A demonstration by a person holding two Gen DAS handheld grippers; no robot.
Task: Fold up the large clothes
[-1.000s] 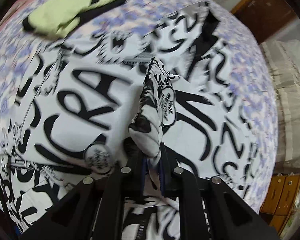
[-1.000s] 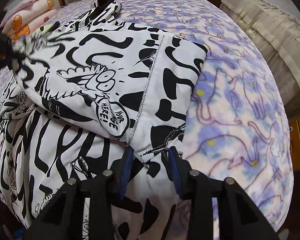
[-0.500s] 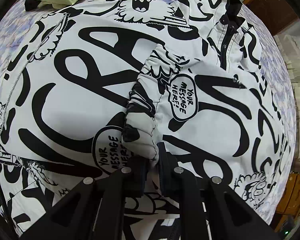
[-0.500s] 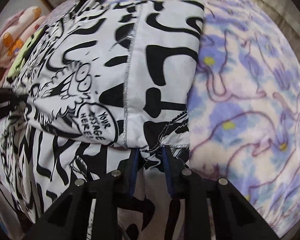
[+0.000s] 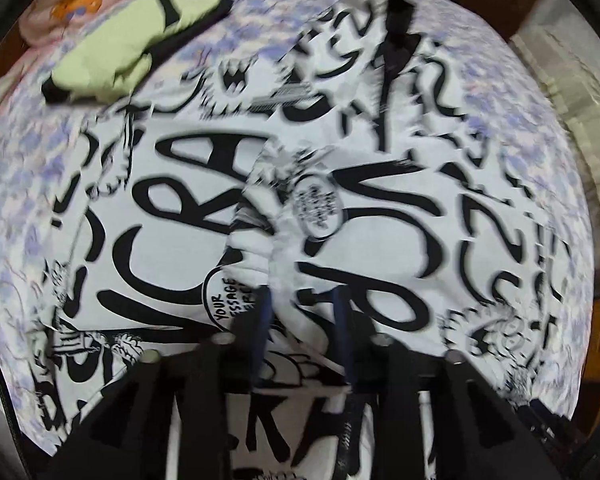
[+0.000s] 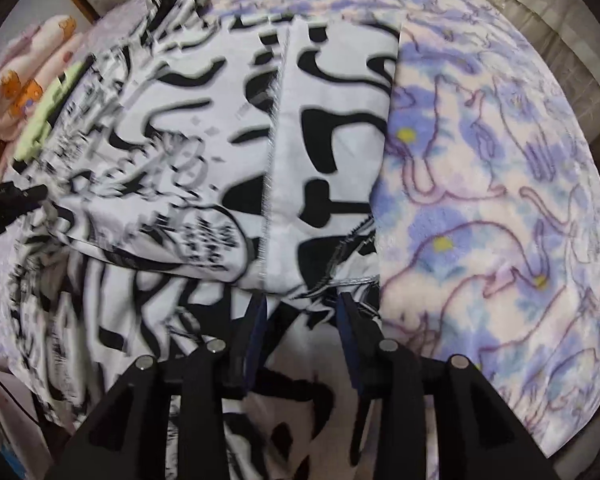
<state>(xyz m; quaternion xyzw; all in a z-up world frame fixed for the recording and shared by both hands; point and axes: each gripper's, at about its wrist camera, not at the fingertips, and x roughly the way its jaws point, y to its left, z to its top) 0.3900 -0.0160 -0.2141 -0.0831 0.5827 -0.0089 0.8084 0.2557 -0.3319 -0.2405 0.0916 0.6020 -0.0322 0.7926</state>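
Seen first from the left wrist, the large white garment with bold black graffiti lettering [image 5: 204,216] covers the middle of the frame, spread over a fleece blanket printed in lilac and pale pink [image 5: 24,168]. The left gripper [image 5: 302,316] sits at lower centre with its blue-padded fingers [image 5: 263,320] spread apart, and a bunched ridge of the garment's fabric runs up between them toward frame centre; the view is blurred, so whether the pads touch the cloth cannot be told. A folded lime-green and black cloth [image 5: 128,44] lies at the upper left, just beyond the garment's edge. Turning to the right wrist view, the right gripper [image 6: 302,320] at lower centre also stands parted, loosely straddling a folded hem of the garment [image 6: 328,140], which fills the left and centre. The blanket [image 6: 492,200] lies bare across the right half, and the green cloth [image 6: 44,120] peeks in at the left edge.
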